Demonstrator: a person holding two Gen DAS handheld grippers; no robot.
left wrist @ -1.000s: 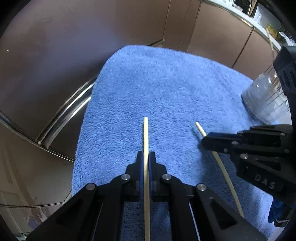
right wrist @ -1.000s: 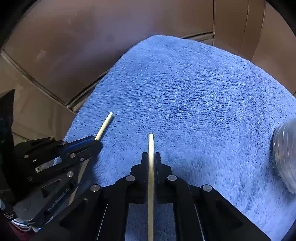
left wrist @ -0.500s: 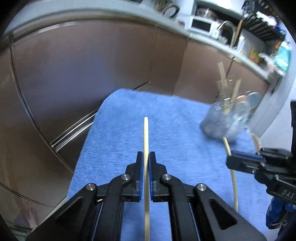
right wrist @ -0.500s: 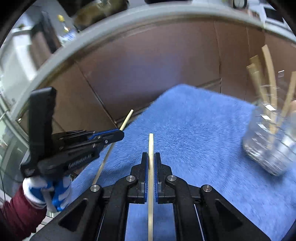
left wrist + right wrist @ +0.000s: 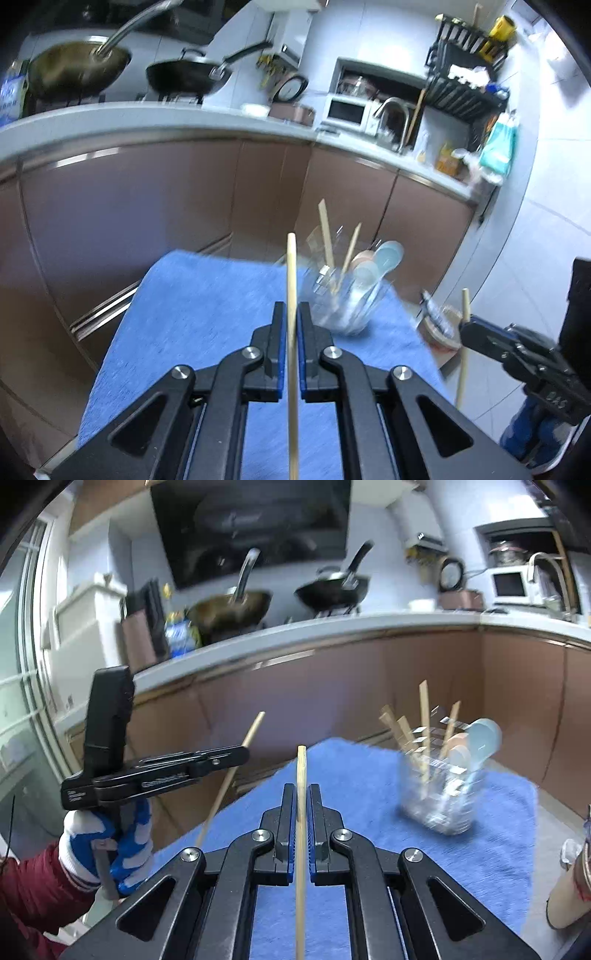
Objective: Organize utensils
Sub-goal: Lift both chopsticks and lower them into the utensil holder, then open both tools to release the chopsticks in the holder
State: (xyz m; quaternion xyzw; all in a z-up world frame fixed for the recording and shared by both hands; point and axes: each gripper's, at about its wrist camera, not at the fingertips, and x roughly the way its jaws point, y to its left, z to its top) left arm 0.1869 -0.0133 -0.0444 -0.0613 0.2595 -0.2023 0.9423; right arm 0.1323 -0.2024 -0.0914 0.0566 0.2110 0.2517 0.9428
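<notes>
blue towel point(image 5: 207, 306) bears clear jar point(image 5: 345, 308), path unobstructed.

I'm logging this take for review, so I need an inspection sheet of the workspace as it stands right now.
Surface: blue towel spread flat over the work surface.
Job's things: clear holder upright on the towel, holding wooden sticks and pastel spoons; one chopstick in the left gripper, another chopstick in the right gripper.
Clutter: nothing seen on the towel besides the holder.
Grippers: both lifted above the towel, jaws shut on their chopsticks.
Cables: nothing seen.
Surroundings: brown cabinets, two woks on the stove, microwave, faucet, dish rack.
</notes>
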